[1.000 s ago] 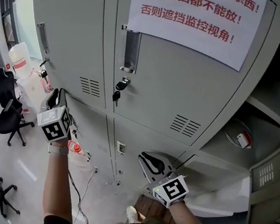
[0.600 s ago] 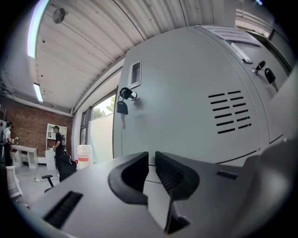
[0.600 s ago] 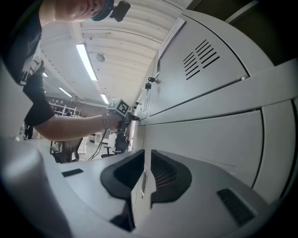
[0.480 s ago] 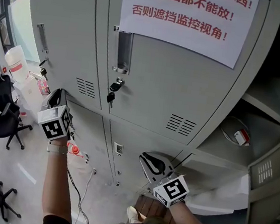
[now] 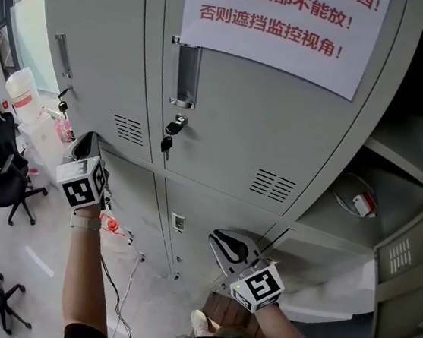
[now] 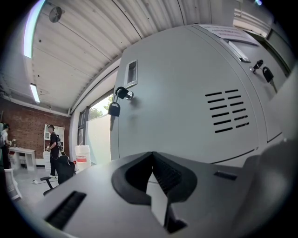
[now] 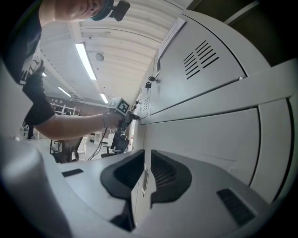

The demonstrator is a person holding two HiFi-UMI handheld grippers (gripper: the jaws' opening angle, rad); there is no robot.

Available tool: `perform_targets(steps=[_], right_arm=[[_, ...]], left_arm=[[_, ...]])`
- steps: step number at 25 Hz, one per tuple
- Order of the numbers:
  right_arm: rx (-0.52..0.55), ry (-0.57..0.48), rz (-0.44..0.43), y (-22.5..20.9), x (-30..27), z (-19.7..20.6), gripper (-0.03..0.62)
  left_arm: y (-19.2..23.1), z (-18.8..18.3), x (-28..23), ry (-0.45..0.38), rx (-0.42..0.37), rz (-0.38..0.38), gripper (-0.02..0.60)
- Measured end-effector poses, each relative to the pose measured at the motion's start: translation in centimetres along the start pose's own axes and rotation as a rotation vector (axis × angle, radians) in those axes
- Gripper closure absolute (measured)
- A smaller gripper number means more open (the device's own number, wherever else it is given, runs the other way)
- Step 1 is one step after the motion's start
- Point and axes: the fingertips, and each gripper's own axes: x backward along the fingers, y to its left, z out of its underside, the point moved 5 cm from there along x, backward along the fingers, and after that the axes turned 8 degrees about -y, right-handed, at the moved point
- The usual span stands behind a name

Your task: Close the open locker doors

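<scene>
The left hand-held gripper, its jaws just pressed together on nothing, is by the closed doors at the locker bank's left. The right hand-held gripper is a slit apart and empty. The open locker door hangs at the bank's right edge. I'd push its free edge squarely until it seats.

Black office chairs stood on the pale floor at the left, by a bright window. Farther off ran a brick wall, and strip lights glowed along the ribbed white ceiling.
</scene>
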Motion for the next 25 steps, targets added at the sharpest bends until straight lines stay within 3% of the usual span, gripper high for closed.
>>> perform_targets(steps=[11,19,25], right_arm=[[-0.001,-0.009,-0.003,1.0,1.1,-0.6,0.539],[-0.003,-0.032,0.02,2.6,3.4,-1.4,0.539],[0.017,-0.066,0.072,3.9,6.3,-2.6,0.54]], left_arm=[[-1.8,0.4,3.0,-0.028,-0.017,0.072,0.572],[-6.0,-0.1,8.9,-0.119,-0.061,0.191,0.572],[-8.9,-0.3,13.1,-0.15,-0.039,0.285,0.572]])
